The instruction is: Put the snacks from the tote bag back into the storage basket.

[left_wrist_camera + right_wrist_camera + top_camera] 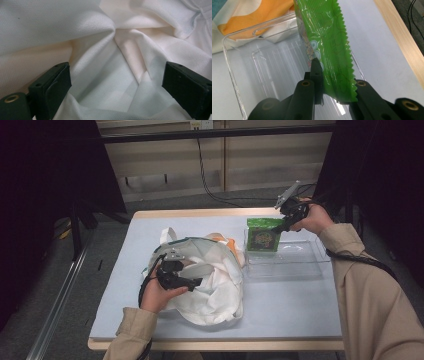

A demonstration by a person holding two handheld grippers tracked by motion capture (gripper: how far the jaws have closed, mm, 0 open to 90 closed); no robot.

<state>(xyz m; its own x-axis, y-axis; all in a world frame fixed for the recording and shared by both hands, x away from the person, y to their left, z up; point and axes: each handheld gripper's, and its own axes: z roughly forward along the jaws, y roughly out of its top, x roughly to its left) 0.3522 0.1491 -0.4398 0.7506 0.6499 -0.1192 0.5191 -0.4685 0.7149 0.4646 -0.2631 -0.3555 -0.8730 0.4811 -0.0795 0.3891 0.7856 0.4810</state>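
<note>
The right gripper (283, 226) is pinching the upper edge of a green snack packet (263, 234), its jaws closed flat on the crimped seal; in the right gripper view the right gripper (329, 82) is squeezing the packet's (325, 40) zigzag edge between its black jaws. The packet is hanging upright at the left end of a clear plastic tray (300, 260), which is sitting on the right part of the pale grey table (280, 310). Whether the packet's lower edge is touching the tray floor is hard to say from here.

The left gripper (192, 282) is reaching into the mouth of a white cloth bag (220, 290) lying on the table just left of the tray. In the left gripper view its jaws are standing wide apart, with the bag's folded white fabric (110, 62) lying between and beyond them, and the pads are not pressing on it. An orange patch on the bag (257, 17) is lying against the tray's near corner (227, 47).
</note>
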